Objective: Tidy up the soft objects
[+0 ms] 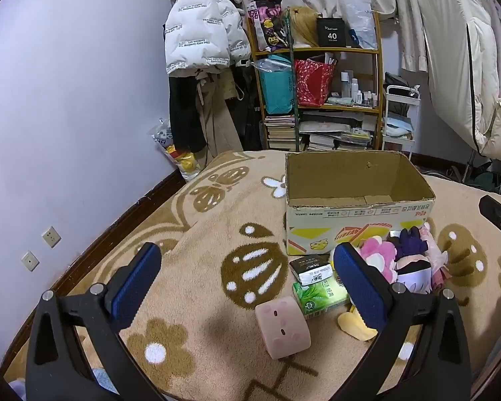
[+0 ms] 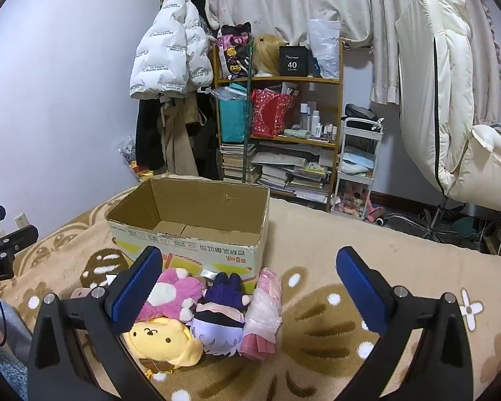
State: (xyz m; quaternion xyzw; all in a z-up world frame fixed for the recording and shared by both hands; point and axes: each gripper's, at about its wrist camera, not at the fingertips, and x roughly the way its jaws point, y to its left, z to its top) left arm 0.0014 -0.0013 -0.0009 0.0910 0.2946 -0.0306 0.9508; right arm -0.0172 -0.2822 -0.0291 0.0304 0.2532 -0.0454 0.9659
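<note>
An open, empty cardboard box (image 1: 357, 227) (image 2: 197, 247) stands on the beige patterned blanket (image 1: 217, 234). In front of it lie soft toys: a pink cube plush (image 1: 282, 327), a pink flower plush (image 1: 379, 257) (image 2: 177, 287), a purple-haired doll (image 1: 412, 267) (image 2: 220, 317), a yellow dog plush (image 2: 163, 342) and a pink wrapped bundle (image 2: 264, 310). Two tissue packs, one green (image 1: 319, 295) and one dark (image 1: 312, 269), lie beside them. My left gripper (image 1: 247, 280) is open above the blanket, left of the toys. My right gripper (image 2: 250, 284) is open above the doll and bundle.
A shelf (image 2: 280, 127) with books, bags and bottles stands behind the bed. Coats (image 1: 200, 33) hang on the wall at left. A white cart (image 2: 357, 167) and a chair with a cream quilt (image 2: 451, 100) stand at right.
</note>
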